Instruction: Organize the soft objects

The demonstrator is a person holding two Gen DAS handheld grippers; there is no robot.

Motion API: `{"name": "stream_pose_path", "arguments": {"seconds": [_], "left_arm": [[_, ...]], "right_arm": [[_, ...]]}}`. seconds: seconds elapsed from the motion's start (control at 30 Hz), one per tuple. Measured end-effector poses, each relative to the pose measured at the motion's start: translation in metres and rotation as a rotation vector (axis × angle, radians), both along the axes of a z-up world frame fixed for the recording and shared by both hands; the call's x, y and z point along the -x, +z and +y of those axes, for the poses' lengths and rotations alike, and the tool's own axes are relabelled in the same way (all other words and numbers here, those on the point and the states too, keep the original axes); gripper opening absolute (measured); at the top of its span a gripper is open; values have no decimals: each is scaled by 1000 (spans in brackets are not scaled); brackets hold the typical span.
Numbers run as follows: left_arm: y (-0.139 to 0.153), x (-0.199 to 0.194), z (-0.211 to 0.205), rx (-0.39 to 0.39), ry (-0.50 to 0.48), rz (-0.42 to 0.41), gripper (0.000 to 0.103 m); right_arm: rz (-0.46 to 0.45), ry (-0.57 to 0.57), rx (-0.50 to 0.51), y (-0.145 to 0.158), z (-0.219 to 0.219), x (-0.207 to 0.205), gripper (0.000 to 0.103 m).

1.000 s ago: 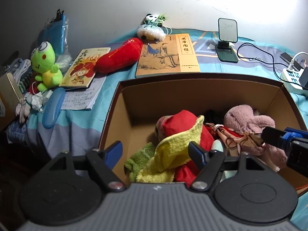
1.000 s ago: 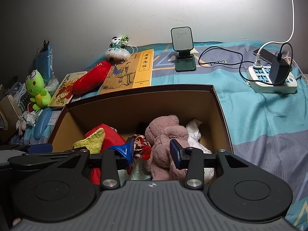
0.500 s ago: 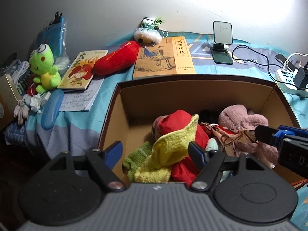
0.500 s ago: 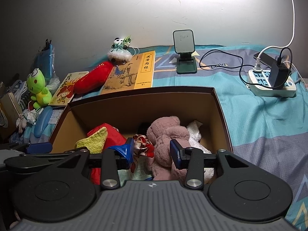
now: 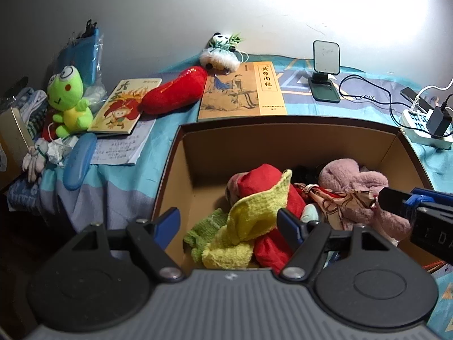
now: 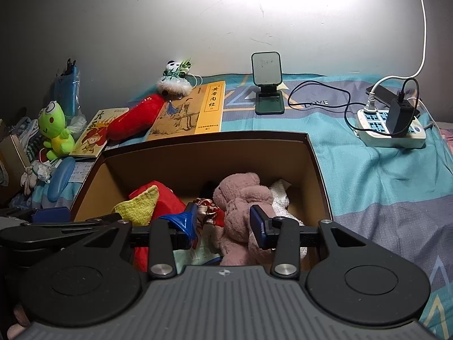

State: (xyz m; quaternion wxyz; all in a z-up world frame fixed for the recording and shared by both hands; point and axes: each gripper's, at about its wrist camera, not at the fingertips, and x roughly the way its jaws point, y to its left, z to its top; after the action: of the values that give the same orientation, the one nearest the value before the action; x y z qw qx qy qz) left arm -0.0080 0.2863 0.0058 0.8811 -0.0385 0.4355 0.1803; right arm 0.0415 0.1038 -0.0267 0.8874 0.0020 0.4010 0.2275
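Note:
A brown cardboard box point(image 5: 195, 147) sits on the bed and holds a yellow cloth point(image 5: 254, 215), a green cloth point(image 5: 203, 232), a red soft toy point(image 5: 260, 175), a patterned scarf point(image 5: 339, 198) and a pink plush point(image 5: 354, 178). The box point(image 6: 317, 170) and pink plush point(image 6: 240, 206) also show in the right wrist view. My left gripper point(image 5: 228, 223) is open above the box's near left corner. My right gripper point(image 6: 223, 221) is open over the pink plush and scarf. A red chili plush point(image 5: 175, 90), a green frog plush point(image 5: 68, 99) and a panda plush point(image 5: 220, 51) lie outside the box.
Two books point(image 5: 243, 87) point(image 5: 121, 107), papers point(image 5: 121, 147) and a blue case point(image 5: 79, 161) lie left of the box. A phone stand point(image 5: 325, 68), cables and a power strip point(image 6: 390, 130) sit behind and right. A wall stands at the back.
Both grippers have drawn back and up slightly from the box, so more of the bed shows. Both stay open. The box's contents have not moved.

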Motion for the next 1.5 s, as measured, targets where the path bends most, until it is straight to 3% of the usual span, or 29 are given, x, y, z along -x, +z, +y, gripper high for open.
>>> {"name": "stream_pose_path", "arguments": {"seconds": [0.83, 1.2, 1.5], "left_arm": [[18, 40, -30, -26, -31, -31, 74], [12, 15, -19, -58, -38, -91, 74], [-14, -19, 3, -57, -11, -98, 74]], "right_arm": [[-56, -14, -25, 11, -23, 40, 25], [-173, -55, -72, -11, -19, 17, 26], [-194, -74, -57, -34, -11, -11, 25]]}}
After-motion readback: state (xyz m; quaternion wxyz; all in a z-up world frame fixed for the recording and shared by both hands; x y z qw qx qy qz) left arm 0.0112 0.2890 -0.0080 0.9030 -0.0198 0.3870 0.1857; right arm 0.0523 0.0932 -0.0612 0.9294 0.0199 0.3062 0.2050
